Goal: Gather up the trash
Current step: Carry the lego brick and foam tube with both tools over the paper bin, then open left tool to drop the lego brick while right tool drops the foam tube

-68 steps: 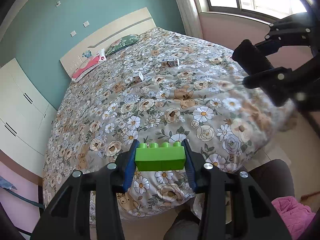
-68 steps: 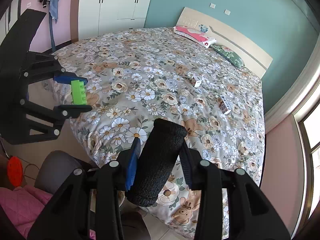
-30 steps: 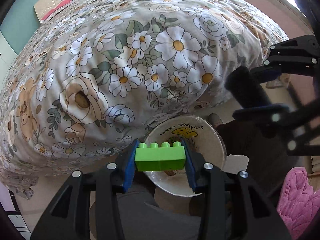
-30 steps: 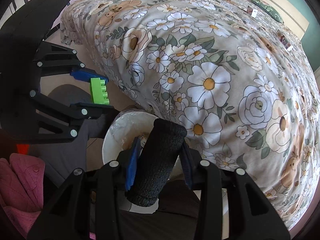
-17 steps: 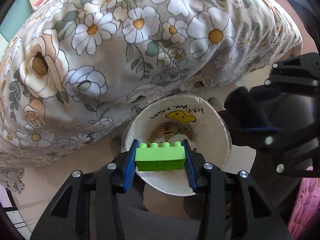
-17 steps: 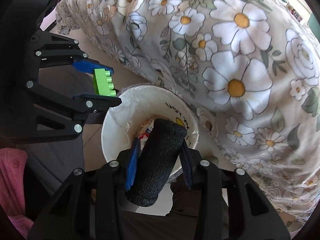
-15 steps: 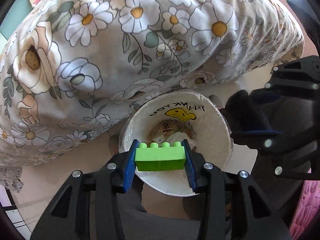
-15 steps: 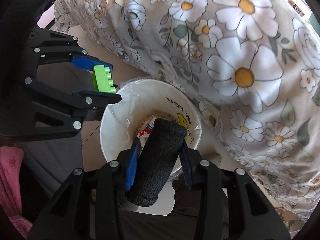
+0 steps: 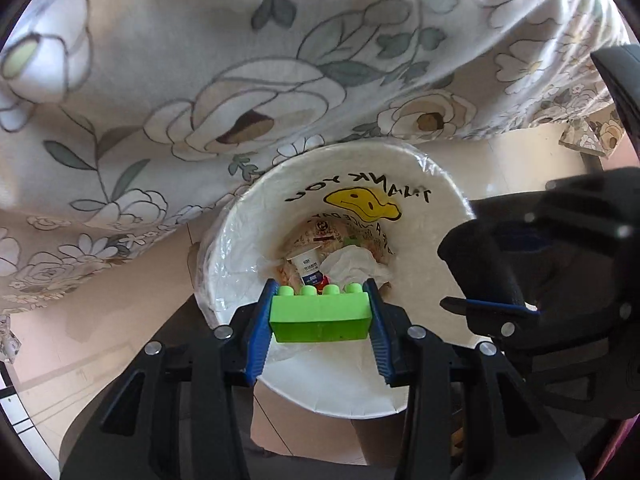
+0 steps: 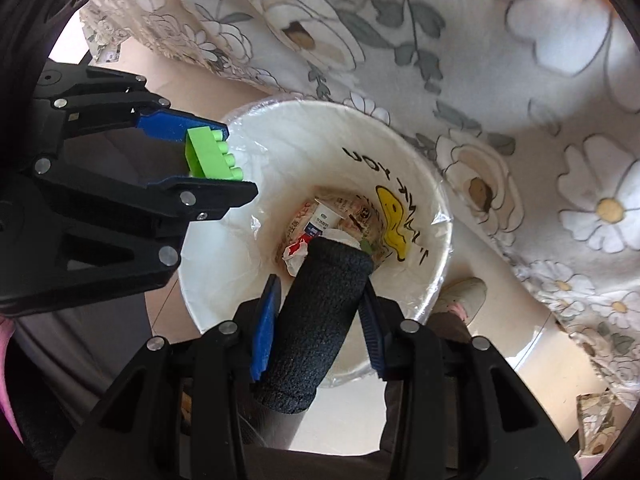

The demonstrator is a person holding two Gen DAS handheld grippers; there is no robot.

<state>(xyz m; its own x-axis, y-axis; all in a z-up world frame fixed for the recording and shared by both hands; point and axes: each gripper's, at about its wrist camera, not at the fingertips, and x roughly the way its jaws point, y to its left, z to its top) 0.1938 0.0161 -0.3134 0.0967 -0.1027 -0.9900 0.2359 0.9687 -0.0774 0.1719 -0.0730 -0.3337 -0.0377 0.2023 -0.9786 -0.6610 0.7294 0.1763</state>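
My left gripper (image 9: pixel 320 312) is shut on a green toy brick (image 9: pixel 319 312) and holds it over the near rim of a white trash bin (image 9: pixel 240 264) lined with a plastic bag. My right gripper (image 10: pixel 320 308) is shut on a black foam cylinder (image 10: pixel 320 320) and holds it over the same bin (image 10: pixel 416 184). The brick (image 10: pixel 210 154) and the left gripper (image 10: pixel 200 160) also show at the left in the right wrist view. The right gripper shows at the right edge of the left wrist view (image 9: pixel 500 276). Wrappers, a small tube and crumpled paper (image 9: pixel 348 260) lie in the bin.
The flowered bedspread (image 9: pixel 240 60) hangs just behind and above the bin. The floor (image 9: pixel 80 320) is beige. A shoe (image 10: pixel 460 296) stands by the bin's right side. Dark trouser legs are below the grippers.
Both grippers have dropped from above the bed down to the bin and closed in over its opening. Each still holds its object.
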